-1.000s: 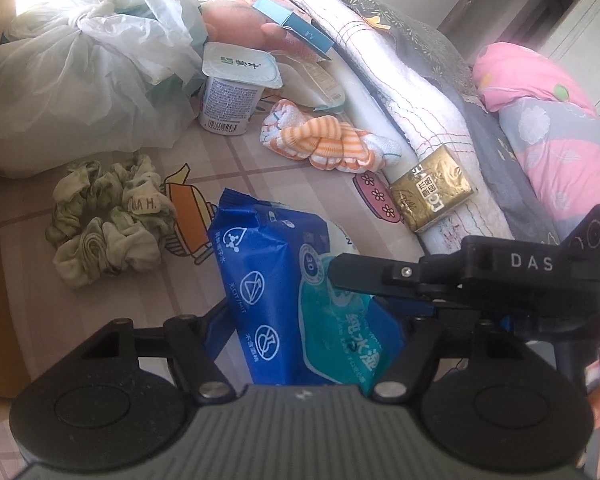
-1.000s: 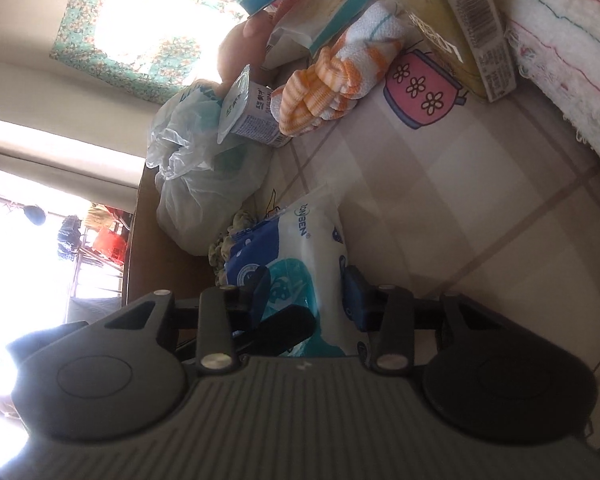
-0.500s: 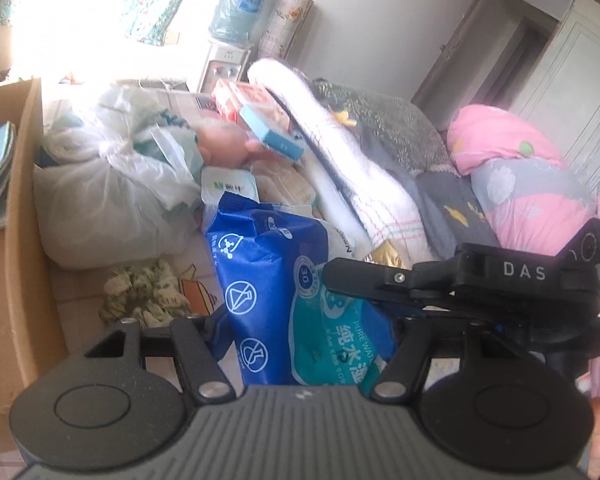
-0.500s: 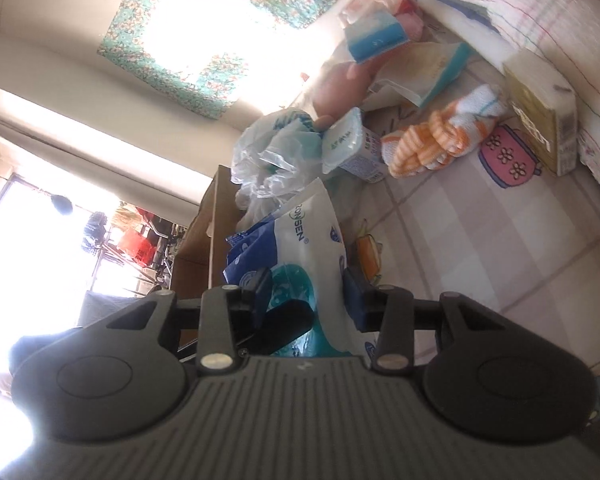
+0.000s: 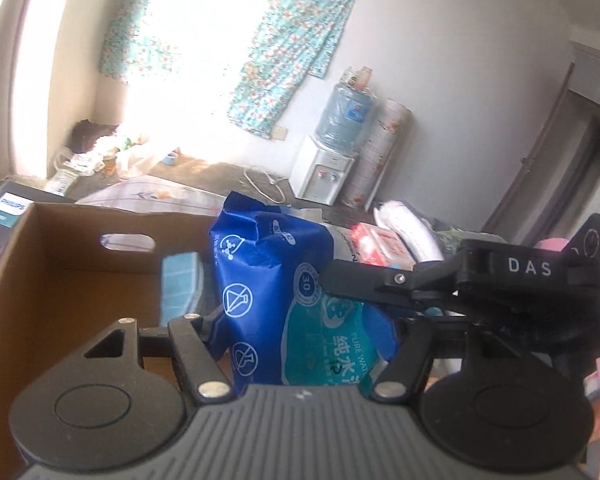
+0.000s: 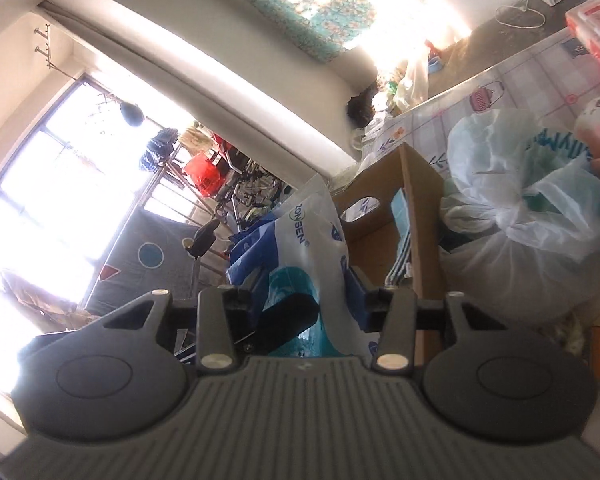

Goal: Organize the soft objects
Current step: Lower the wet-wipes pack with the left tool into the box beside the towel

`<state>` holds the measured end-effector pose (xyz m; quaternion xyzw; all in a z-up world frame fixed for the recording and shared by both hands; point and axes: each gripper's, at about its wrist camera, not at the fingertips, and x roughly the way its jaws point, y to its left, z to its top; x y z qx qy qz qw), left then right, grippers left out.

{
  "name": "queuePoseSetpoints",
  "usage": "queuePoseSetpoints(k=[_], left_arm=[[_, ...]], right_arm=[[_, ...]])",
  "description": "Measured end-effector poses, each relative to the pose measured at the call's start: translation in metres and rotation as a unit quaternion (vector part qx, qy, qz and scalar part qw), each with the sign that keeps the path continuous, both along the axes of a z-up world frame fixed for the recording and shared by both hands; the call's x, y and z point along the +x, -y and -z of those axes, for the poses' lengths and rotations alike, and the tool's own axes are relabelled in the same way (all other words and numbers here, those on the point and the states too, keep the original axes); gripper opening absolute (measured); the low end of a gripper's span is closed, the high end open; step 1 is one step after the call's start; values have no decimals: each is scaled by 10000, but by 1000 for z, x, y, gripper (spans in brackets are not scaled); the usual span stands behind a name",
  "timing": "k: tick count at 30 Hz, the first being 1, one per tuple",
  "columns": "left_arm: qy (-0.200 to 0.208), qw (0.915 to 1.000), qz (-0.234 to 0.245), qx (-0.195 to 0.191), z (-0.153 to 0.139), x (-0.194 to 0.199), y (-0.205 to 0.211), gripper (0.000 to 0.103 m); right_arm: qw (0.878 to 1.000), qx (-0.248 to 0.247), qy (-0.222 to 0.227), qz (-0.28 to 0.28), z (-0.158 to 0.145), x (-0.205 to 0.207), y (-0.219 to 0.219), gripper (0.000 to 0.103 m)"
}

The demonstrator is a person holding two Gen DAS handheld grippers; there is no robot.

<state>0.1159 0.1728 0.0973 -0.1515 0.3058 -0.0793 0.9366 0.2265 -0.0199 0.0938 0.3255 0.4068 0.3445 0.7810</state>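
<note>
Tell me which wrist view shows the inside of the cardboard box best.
The left wrist view: the cardboard box opens toward the camera, showing its handle cutout and a light blue item inside. The right wrist view shows the box mostly edge-on, behind the blue wipes pack, beside the white plastic bag.

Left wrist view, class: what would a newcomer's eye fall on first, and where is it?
The blue wipes pack fills the centre, clamped between the fingers of the left gripper, with the right gripper gripping it from the right. Behind it to the left is an open cardboard box.

Blown-out glare from the window (image 5: pixel 196 28); fisheye bends edges, foreground slightly soft.
</note>
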Motion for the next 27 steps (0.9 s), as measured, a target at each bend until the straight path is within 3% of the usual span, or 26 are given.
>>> queuePoseSetpoints(k=[6, 12, 21, 24, 27], left_arm=[[-626, 9961, -604, 142, 25, 64, -79, 71], [-1480, 9859, -772, -107, 74, 126, -136, 69], [-2264, 9715, -416, -567, 135, 154, -149, 72], [-2360, 9691, -421, -582, 146, 158, -148, 80], [-2365, 9683, -549, -582, 149, 160, -154, 81]], right_arm=[[9956, -458, -470, -673, 18, 75, -121, 50], [9864, -820, -1153, -842, 68, 141, -193, 50], [9760, -1519, -1410, -662, 116, 161, -207, 50], [9761, -1642, -1291, -599, 120, 157, -201, 52], [9779, -1634, -1177, -560, 120, 159, -202, 55]])
